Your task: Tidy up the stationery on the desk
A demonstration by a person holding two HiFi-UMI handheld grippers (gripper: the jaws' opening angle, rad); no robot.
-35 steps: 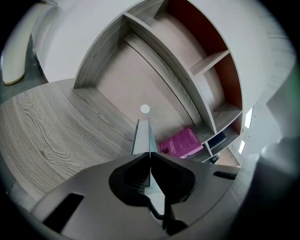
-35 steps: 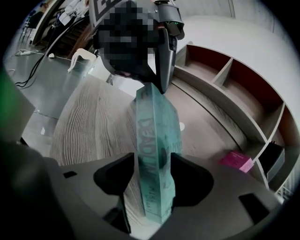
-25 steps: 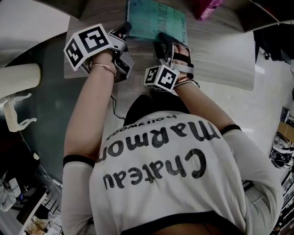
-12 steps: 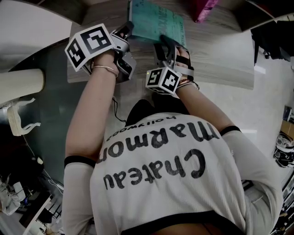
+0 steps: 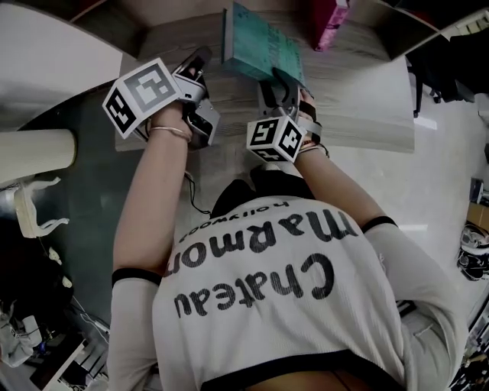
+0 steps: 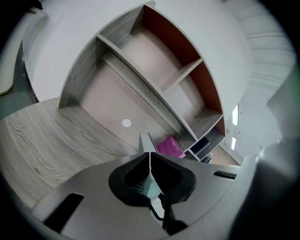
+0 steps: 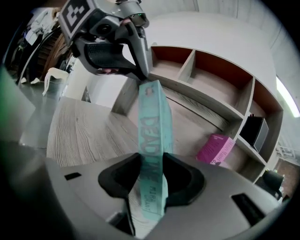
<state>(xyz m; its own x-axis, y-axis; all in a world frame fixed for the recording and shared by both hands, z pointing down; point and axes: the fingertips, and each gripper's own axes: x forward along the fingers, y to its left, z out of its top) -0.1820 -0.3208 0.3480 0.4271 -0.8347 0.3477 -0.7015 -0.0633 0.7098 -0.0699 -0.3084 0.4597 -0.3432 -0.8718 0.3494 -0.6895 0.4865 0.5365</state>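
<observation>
Right gripper [image 7: 152, 178]: the jaws are clenched on the spine end of a teal paperback book [image 7: 152, 126]. Dark lettering is seen running along the spine. In the head view the right gripper [image 5: 281, 88] is placed at the book's near edge.

Left gripper [image 6: 150, 161]: the jaws are pressed together on a thin edge of the same teal paperback book [image 6: 152, 186]. From the right gripper view, the left gripper [image 7: 143, 77] is seen pinching the book's far upper corner.

Teal paperback book [image 5: 260, 46]: it is held on edge between the two grippers, spine towards the person, above the grey wood-grain desk surface [image 5: 367, 92]. Whether its lower edge touches the surface cannot be told.

Grey wood-grain desk surface [image 7: 79, 136]: it is spread beneath and around both grippers.

Magenta rectangular book or box [image 7: 215, 149]: it is set tilted beyond the teal book, to its right, at the foot of the shelf unit. It is also recorded in the left gripper view [image 6: 169, 147] and the head view [image 5: 330, 21].

Grey wood-grain shelf unit with reddish-brown back panels [image 7: 187, 65]: it is stood at the far side of the surface and divided into several compartments.

Black box-like item [image 7: 255, 131]: it is lodged in a right-hand compartment, above the magenta item.
</observation>
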